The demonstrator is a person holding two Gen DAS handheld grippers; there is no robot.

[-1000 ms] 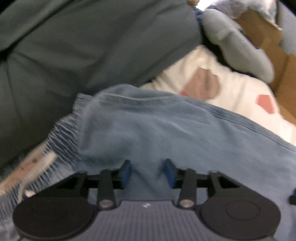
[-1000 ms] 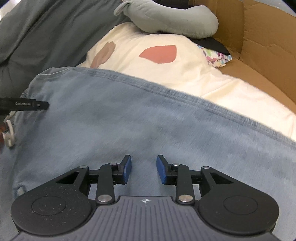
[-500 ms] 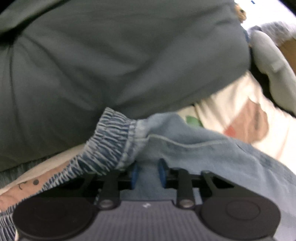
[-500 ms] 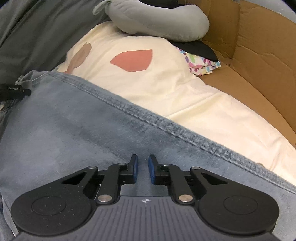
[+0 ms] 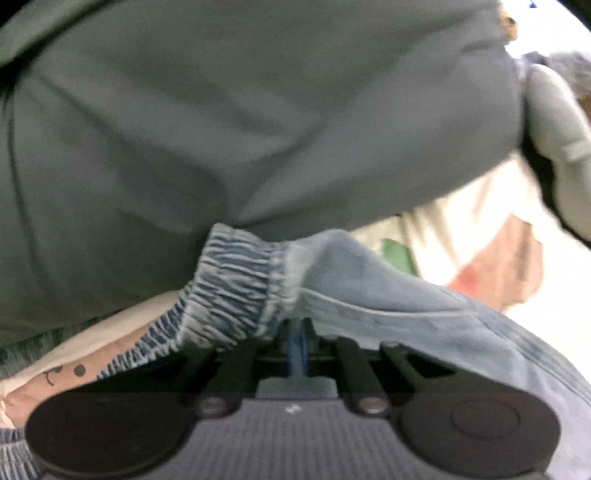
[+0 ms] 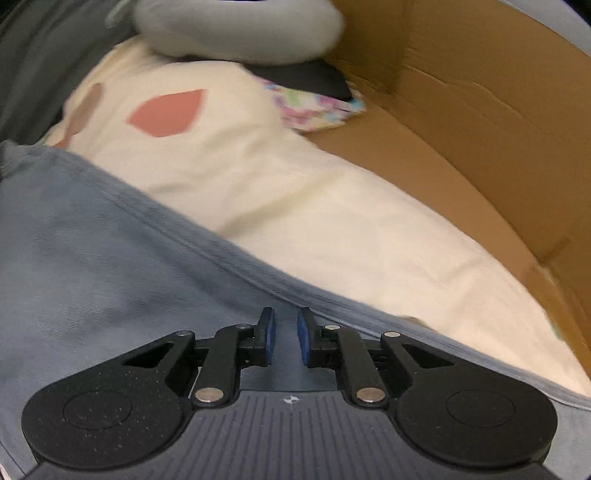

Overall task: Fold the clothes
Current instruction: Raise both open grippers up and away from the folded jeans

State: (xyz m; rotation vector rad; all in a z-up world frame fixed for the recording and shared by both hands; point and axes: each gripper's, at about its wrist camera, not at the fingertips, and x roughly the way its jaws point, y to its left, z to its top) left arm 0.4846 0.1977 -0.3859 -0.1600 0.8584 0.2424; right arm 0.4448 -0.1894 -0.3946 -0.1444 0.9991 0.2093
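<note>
Denim trousers (image 5: 369,295) fill the lower half of both views, pale blue, draped over a cream patterned cloth (image 6: 295,184). Left tongs (image 5: 297,345) are pinched tight on the fabric right beside the gathered elastic cuff (image 5: 229,288), blue pads nearly meeting with cloth bunched over them. Right tongs (image 6: 284,341) sit narrow further along the same garment, a fold of denim between the pads, close under the stitched seam that runs from upper left to lower right of the right view. So the long axis of the leg stretches from cuff at the left hand toward the right hand, and both grips lie on one edge. Behind, a dark green garment (image 5: 240,110) looms across the upper left view, blurred; a grey cushion (image 6: 240,29) and a cardboard box (image 6: 480,129) sit at the top and right of the right view. My read: the next fold depends on carrying that held edge across the leg's length, both hands level.
</note>
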